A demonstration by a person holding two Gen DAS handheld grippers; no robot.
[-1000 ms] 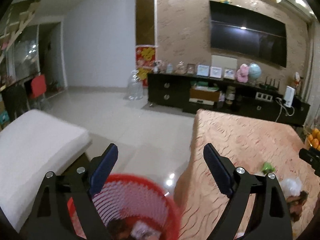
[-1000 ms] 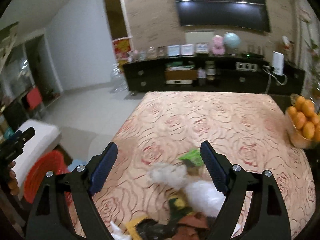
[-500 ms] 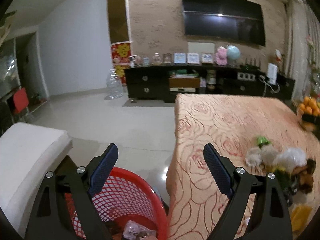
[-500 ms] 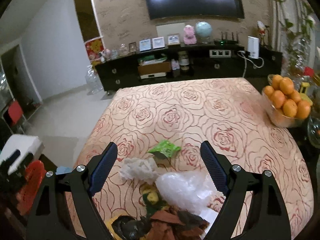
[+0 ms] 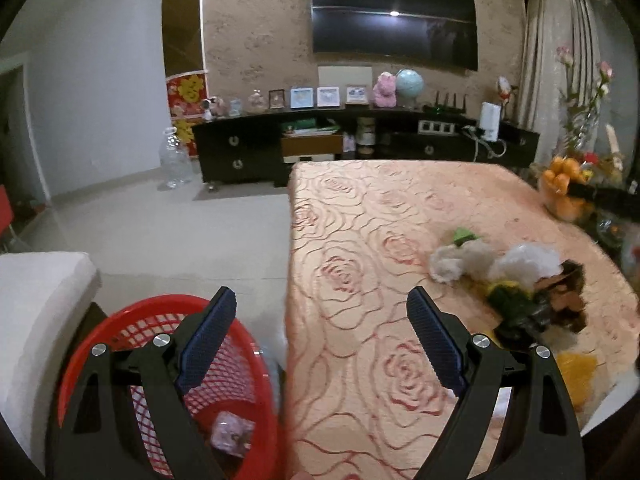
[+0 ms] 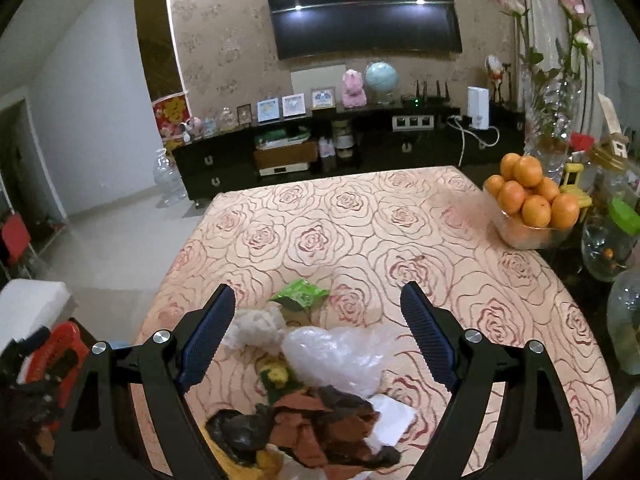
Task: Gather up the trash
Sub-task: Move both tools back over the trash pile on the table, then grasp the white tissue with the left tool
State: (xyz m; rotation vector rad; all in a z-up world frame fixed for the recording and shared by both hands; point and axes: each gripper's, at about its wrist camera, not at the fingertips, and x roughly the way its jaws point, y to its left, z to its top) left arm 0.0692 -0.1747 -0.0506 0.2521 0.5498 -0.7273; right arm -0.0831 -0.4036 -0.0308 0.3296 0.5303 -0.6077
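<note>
A heap of trash (image 6: 320, 368) lies on the rose-patterned tablecloth (image 6: 360, 232): a green wrapper (image 6: 300, 294), white crumpled tissue (image 6: 256, 326), a clear plastic bag (image 6: 340, 356), brown and black scraps (image 6: 312, 428). My right gripper (image 6: 316, 340) hangs open just above the heap, nothing pinched. My left gripper (image 5: 320, 344) is open and empty over the table's left edge, beside a red mesh basket (image 5: 116, 328) on the floor that holds a crumpled wrapper (image 5: 232, 434). The same heap (image 5: 516, 280) shows at the right of the left wrist view.
A glass bowl of oranges (image 6: 532, 208) and glass vases (image 6: 608, 248) stand along the table's right side. A white cushioned seat (image 5: 36, 304) is left of the basket. A dark TV cabinet (image 5: 360, 144) lines the far wall, with a water jug (image 5: 174, 160) on the tiled floor.
The left view swung right and lower, from over the basket toward the table edge. The right gripper shifted right and forward over the heap. Both stayed open.
</note>
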